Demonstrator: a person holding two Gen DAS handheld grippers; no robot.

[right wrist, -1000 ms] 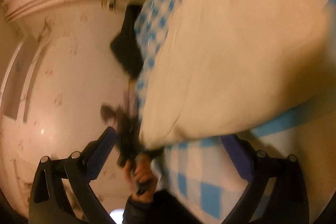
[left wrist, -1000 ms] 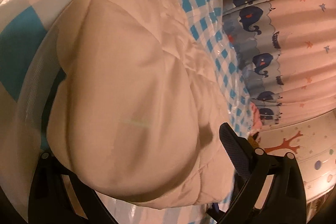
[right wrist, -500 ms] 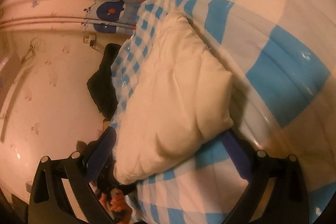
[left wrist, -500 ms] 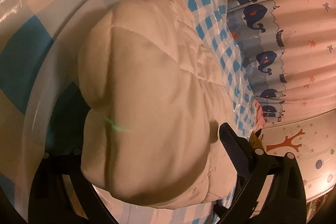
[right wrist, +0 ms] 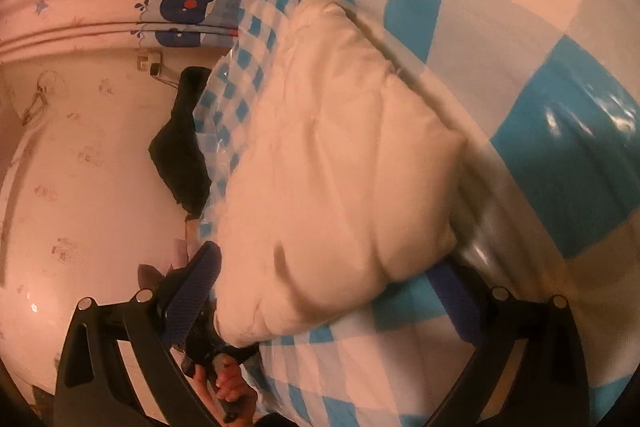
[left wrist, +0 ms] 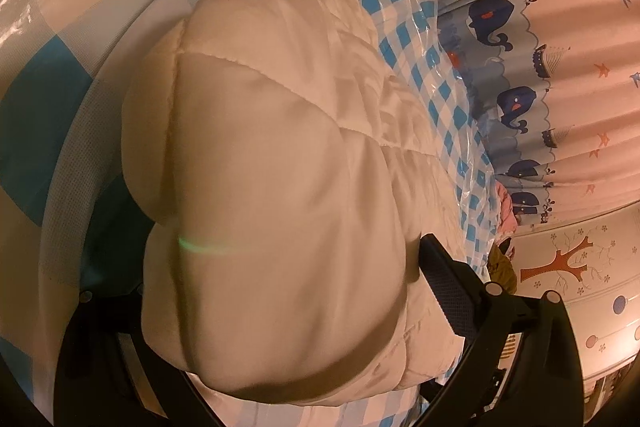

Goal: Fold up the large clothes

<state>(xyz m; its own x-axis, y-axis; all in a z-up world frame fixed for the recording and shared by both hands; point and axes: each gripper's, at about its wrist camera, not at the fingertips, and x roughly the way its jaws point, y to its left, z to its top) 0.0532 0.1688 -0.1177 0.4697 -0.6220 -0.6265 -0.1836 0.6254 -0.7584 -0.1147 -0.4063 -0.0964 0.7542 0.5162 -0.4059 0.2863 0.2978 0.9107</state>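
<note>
A white quilted puffer jacket lies folded in a thick bundle on the blue-and-white checked bed cover. My left gripper is open around the bundle's near end. Its right finger lies beside the jacket, and the left one is hidden under the padding. In the right wrist view the jacket lies across the cover. My right gripper is open at the jacket's near edge, one finger on each side, closed on nothing.
A curtain with a whale print hangs beyond the bed's far side. A black item sits at the bed's edge by the wall. A hand holding the other gripper's handle shows low in the right wrist view. Crinkled clear plastic covers the checked cloth.
The right view drew back from the blurred, close jacket, then came nearer again. The left view pulled back a little. The jacket now lies settled on the bed.
</note>
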